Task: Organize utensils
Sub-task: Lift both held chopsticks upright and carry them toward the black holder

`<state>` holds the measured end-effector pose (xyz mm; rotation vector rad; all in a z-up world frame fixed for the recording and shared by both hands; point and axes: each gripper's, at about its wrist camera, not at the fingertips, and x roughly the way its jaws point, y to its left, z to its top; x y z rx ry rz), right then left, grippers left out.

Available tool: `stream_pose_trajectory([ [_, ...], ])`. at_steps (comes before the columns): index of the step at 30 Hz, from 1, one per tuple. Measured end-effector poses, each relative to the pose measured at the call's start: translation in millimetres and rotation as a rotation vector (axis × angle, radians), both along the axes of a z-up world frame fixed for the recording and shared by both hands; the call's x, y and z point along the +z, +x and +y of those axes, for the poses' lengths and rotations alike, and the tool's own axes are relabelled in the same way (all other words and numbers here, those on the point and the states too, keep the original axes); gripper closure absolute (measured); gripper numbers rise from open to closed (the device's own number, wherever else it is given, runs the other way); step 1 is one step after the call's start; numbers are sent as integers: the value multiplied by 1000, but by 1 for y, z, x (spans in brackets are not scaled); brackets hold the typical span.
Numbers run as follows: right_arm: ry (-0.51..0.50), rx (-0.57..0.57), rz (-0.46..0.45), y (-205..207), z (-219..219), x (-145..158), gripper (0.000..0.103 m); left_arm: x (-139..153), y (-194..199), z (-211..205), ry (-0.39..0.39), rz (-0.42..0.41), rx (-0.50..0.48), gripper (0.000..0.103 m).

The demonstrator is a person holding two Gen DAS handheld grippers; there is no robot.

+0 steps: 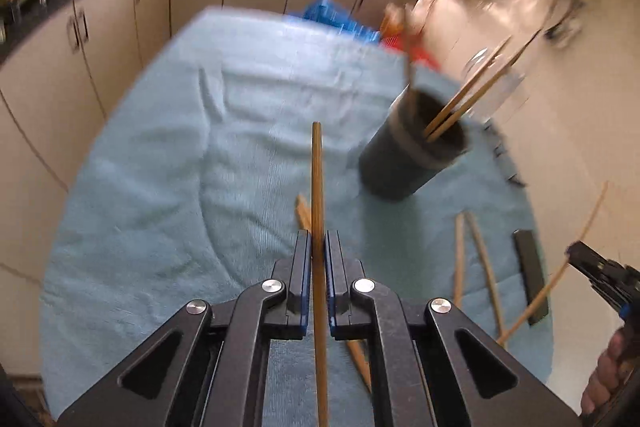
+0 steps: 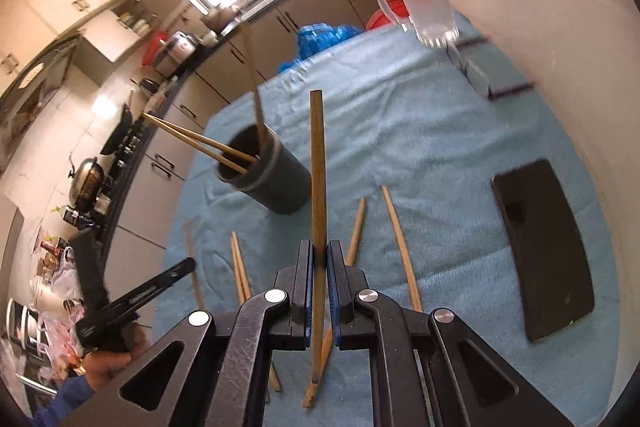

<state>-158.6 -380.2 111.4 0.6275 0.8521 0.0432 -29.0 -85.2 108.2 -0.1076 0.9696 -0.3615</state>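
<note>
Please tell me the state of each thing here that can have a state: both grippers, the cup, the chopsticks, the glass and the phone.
Left gripper: shut on one chopstick.
Right gripper: shut on another chopstick.
Dark cup: upright on the towel, with chopsticks inside.
Loose chopsticks: lying flat on the towel.
Glass: upright, looks empty.
Phone: flat, screen dark.

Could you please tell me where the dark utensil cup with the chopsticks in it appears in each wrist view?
Left wrist view: the dark utensil cup stands right of centre on the blue towel, leaning chopsticks pointing up-right.
Right wrist view: the cup is left of centre, chopsticks pointing left.
Shared landmark: the black phone, near the towel's right edge in both.
</note>
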Motion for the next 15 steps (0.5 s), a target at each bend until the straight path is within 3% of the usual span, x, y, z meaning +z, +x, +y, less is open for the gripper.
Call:
stream_pose_trajectory([
  [7, -32, 16, -96, -13, 6, 24, 96, 38, -21, 8, -51, -75, 1, 97],
  [15, -34, 29, -135, -14, 6, 33, 96, 63, -33, -1, -54, -130, -12, 97],
])
